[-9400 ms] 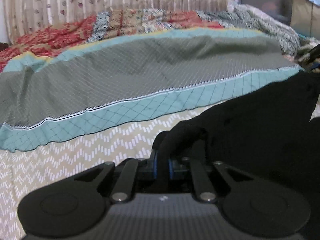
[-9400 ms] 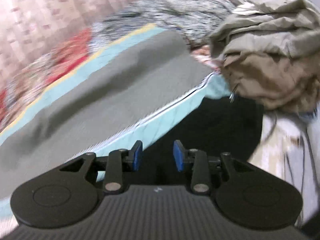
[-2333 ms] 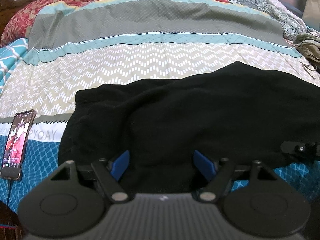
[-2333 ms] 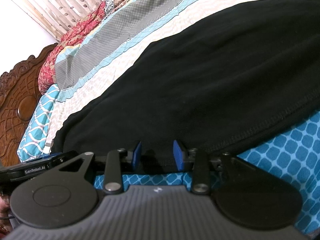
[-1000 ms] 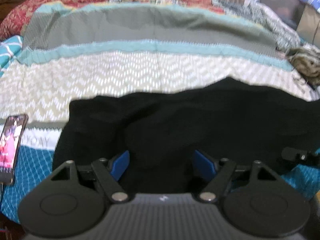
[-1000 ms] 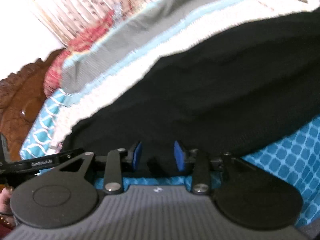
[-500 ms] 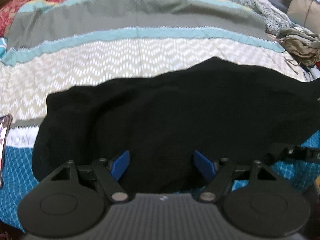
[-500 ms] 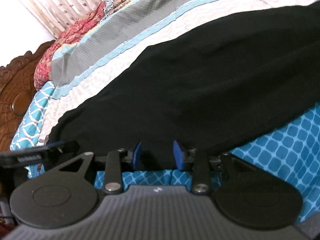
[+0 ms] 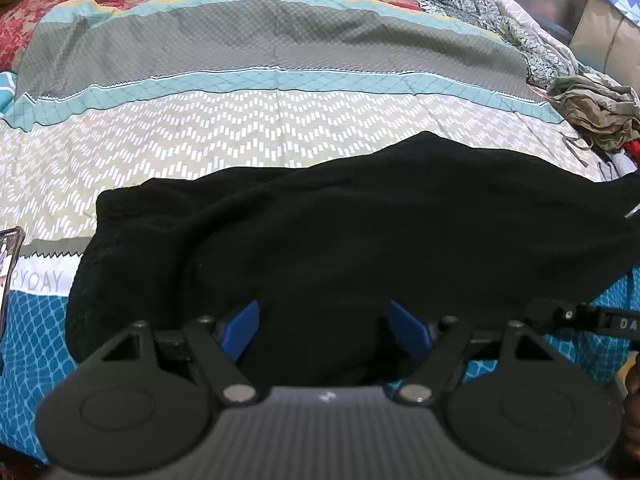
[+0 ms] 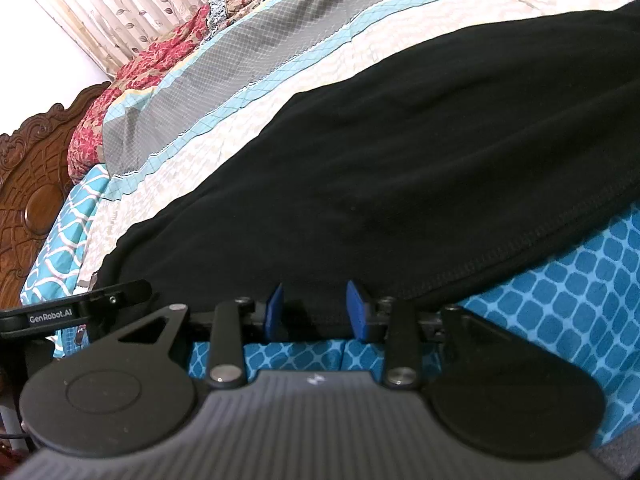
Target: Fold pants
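Item: black pants (image 9: 360,232), lying lengthwise across the near part of a bed, on a patterned bedspread (image 9: 240,132) with blue lattice, beige zigzag, teal and grey bands; the near hem runs along the blue section. Left gripper (image 9: 325,326): blue pads spread wide, the near edge of the pants lying between them; whether the pads press on the cloth cannot be told. Right gripper (image 10: 316,310): blue pads at a narrower gap, the pants' stitched edge between them, contact likewise not discernible. Phone (image 9: 9,264): at the far left edge, on the bedspread. Crumpled olive clothing (image 9: 592,108): far right. Carved wooden headboard (image 10: 28,196): left end of the bed.
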Motion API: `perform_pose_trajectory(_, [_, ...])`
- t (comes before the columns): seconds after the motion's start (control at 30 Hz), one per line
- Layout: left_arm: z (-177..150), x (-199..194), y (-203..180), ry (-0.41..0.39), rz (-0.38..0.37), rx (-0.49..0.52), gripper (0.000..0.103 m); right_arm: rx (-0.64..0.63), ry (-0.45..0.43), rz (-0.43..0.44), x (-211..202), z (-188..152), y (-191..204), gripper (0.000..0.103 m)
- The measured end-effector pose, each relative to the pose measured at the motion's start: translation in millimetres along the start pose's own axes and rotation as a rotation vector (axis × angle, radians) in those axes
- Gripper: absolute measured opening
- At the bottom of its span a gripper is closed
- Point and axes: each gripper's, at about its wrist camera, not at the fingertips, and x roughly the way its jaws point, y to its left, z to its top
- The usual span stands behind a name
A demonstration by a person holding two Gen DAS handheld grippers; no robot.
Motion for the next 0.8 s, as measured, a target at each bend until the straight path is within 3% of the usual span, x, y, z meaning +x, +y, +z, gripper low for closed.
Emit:
perform_pose_trajectory(0.23, [-0.4, 0.3, 2.3, -0.001, 0.0, -0.011, 0.071, -0.08, -0.073, 0.091, -11.2, 2.1, 14.9, 0.04])
perform_pose_trajectory(0.37, [-4.1, 11.9, 2.4, 0.038, 0.025, 0.008, 0.07, -0.116, -0.011, 0.062, 0.1, 0.5, 14.6, 0.04])
perform_pose_trajectory(0.43, [-4.0, 14.1, 1.4, 0.05, 0.03, 0.016, 0.07, -0.076, 0.057, -0.002, 14.7, 0.3, 5.4, 0.036])
perform_pose_trajectory(0.47, [-3.0, 11.8, 0.4, 0.046, 0.03, 0.018, 0.07, -0.05, 0.05, 0.012, 13.1, 1.0, 0.1, 0.035])
perform_pose_trajectory(0.6, [12.3, -11.8, 2.9, -0.028, -0.025, -0.007, 0.071, -0.023, -0.085, 0.091, -21.5, 14.5, -10.8, 0.037])
perform_pose_trajectory(0.7, [28.6, -22.9, -2.2, -0.084, -0.063, 0.0, 0.072, -0.005, -0.207, 0.014, -56.8, 23.7, -36.2, 0.037])
perform_pose_trajectory(0.8, [39.4, -15.2, -12.5, -0.063, -0.108, 0.004, 0.072, 0.077, -0.341, -0.098, -100.1, 24.6, -79.3, 0.039])
